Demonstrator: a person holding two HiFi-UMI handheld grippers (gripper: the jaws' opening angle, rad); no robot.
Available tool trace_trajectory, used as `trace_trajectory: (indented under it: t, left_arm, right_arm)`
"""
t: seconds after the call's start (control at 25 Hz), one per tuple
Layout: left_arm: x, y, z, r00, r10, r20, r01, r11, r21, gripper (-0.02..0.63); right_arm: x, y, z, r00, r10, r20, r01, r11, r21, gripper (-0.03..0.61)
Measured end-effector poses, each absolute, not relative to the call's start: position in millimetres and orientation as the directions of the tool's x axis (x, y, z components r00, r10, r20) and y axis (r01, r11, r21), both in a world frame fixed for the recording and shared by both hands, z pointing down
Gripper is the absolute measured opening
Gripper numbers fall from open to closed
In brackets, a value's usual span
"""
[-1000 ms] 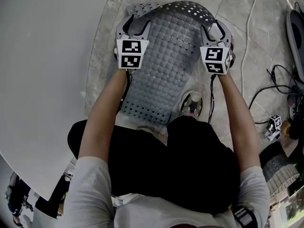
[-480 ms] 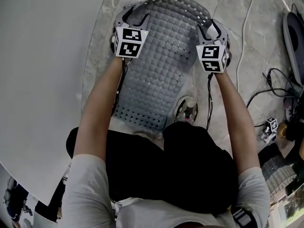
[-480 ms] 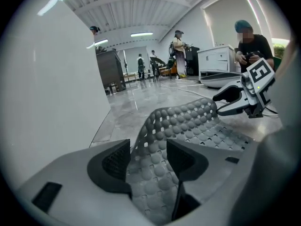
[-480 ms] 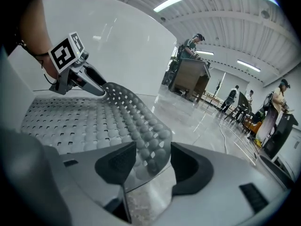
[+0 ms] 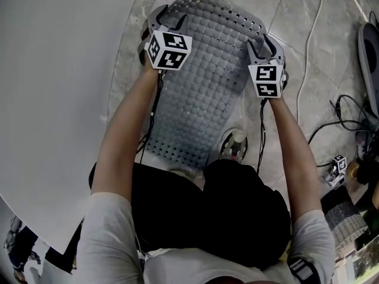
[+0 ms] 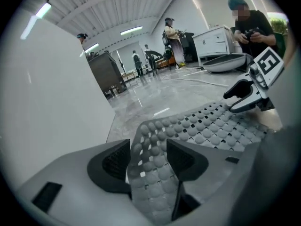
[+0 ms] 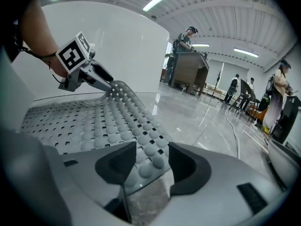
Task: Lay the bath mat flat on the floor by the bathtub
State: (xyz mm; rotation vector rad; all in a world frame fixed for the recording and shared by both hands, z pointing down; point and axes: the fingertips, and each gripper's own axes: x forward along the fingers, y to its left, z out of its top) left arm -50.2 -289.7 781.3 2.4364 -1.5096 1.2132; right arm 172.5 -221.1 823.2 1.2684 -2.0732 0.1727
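A grey bath mat (image 5: pixel 204 70) with bumps and holes lies lengthwise on the marble floor, next to the white bathtub (image 5: pixel 53 99). My left gripper (image 5: pixel 164 18) holds its far left corner, and my right gripper (image 5: pixel 263 41) holds its far right edge. In the left gripper view, a raised fold of mat (image 6: pixel 150 173) is pinched in the left gripper (image 6: pixel 148 150), with the right gripper (image 6: pixel 249 91) across the mat. In the right gripper view, the mat's edge (image 7: pixel 141 166) sits in the right gripper (image 7: pixel 146 157), low over the floor, and the left gripper (image 7: pixel 89 74) lifts its corner.
A white cable (image 5: pixel 308 52) and dark cables (image 5: pixel 349 108) run over the floor at the right, beside a dark object (image 5: pixel 370 40). The person's shoe (image 5: pixel 234 144) stands by the mat's near right edge. Several people stand far off in the hall (image 7: pixel 186 44).
Both grippers have moved forward, away from the person, carrying the mat's far end. The curled-up far end has come down and the mat lies flatter and more stretched out.
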Motion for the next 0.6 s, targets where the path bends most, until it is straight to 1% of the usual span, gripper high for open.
trace_trajectory:
  t: [0.08,0.16,0.32,0.48,0.6]
  left_arm:
    - [-50,-290,777,0.205,-0.761,0.616,-0.756,-0.523,-0.395,0.227]
    - [-51,-285,777,0.207,-0.759,0.618,-0.763,-0.52,-0.384,0.227]
    - [-56,-263,775,0.222,-0.745,0.63,-0.831,-0.482,-0.278,0.227]
    - [-66,-241,762,0.211,-0.734,0.645,-0.912,-0.385,-0.14,0.227]
    - [-79,-230,742,0.201,-0.722,0.662,-0.945,-0.32,-0.062,0.225]
  right_arm:
    - [166,-219,821,-0.294,-0.738,0.607,-0.831,0.512,0.219,0.221]
    - [157,-216,817,-0.308,-0.739,0.599,-0.839,0.507,0.195,0.221]
    - [120,-207,795,-0.373,-0.73,0.572,-0.819,0.549,0.166,0.221]
    - [80,-197,757,-0.446,-0.697,0.561,-0.784,0.607,0.131,0.221]
    - [54,-192,719,-0.488,-0.668,0.561,-0.757,0.644,0.108,0.218]
